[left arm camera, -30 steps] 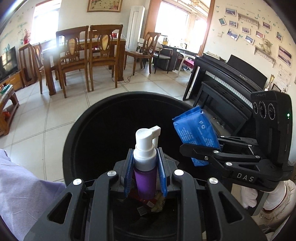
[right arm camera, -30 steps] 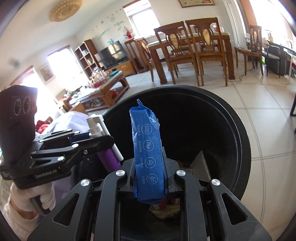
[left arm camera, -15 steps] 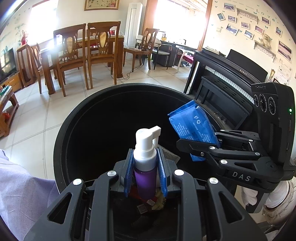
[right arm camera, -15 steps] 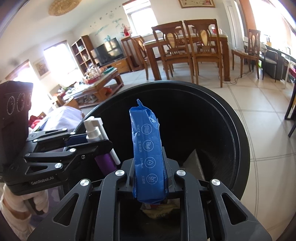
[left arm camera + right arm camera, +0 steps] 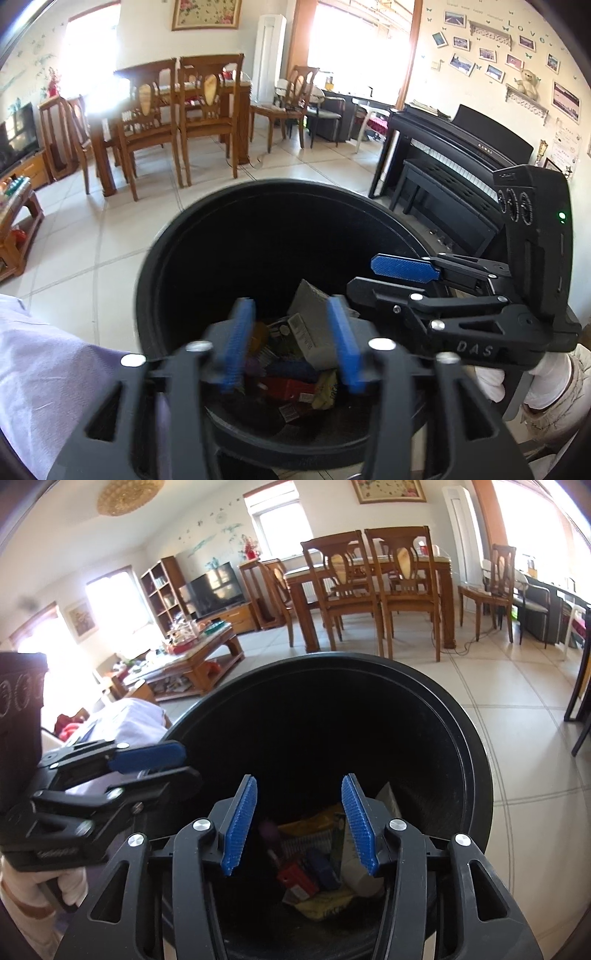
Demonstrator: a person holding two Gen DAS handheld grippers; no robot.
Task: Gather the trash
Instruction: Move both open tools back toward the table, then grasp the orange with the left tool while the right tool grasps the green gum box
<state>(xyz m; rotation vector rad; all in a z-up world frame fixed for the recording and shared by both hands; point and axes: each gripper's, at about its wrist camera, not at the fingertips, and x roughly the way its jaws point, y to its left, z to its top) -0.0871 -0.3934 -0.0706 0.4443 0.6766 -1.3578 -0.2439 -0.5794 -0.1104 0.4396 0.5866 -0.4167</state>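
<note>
- In the left wrist view, a lavender sleeve point(image 5: 40, 373) fills the lower left corner, beside the black trash bin point(image 5: 155, 258).
- The left gripper point(image 5: 290, 343) hangs over the bin's mouth with its blue pads point(image 5: 236, 343) spread wide and nothing between them.
- Below it, at the bottom of the bin, lies the trash point(image 5: 295, 373): a grey carton, a red pack, a dark blue packet and a yellow wrapper, all jumbled together.
- To the right, the right gripper point(image 5: 376, 275) reaches in over the rim, jaws parted and empty, held by a white-gloved hand point(image 5: 487, 380).
- In the right wrist view, the left gripper point(image 5: 177, 764) enters from the left, just beside the bin's rim point(image 5: 476, 760).
- The right gripper point(image 5: 297, 819) gapes wide above the trash point(image 5: 317, 871), where a purple bottle point(image 5: 269, 830) lies among the wrappers.
- Behind the bin stand wooden dining chairs point(image 5: 402, 587) on a pale tiled floor point(image 5: 532, 746).
</note>
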